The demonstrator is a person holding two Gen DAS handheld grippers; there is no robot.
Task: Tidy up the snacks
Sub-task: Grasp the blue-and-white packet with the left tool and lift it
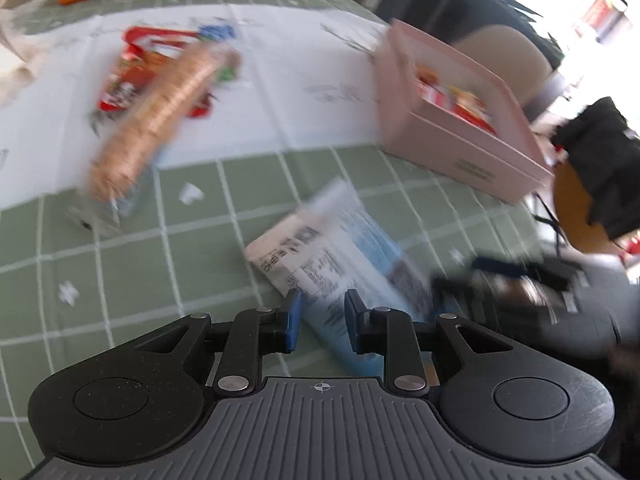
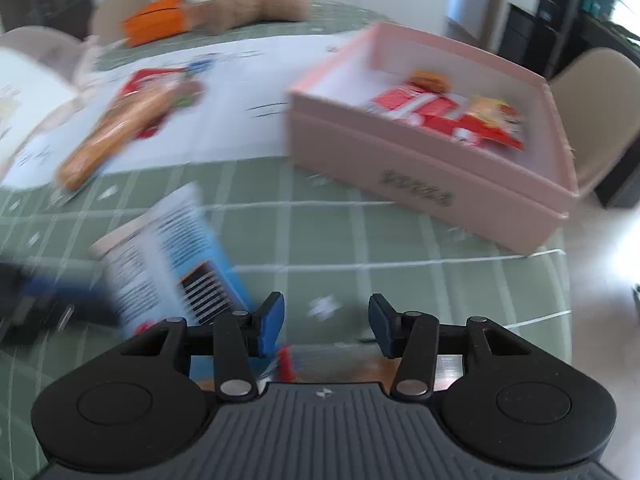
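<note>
Left jaws pinch the blue packet [image 1: 344, 256], right jaws spread, pink box [image 2: 424, 176] beyond.

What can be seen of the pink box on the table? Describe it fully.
The pink box is an open, lidless rectangular tray, seemingly cardboard, with a pale inside and a stepped lower band bearing a small blurred label. It sits flat on the green checked tablecloth, its far corner on the white paper sheet. Inside lie red and yellow snack packets. No gripper touches it.

Beige chair [image 2: 596, 120] by green checked tablecloth [image 2: 320, 240], bright daylight.
</note>
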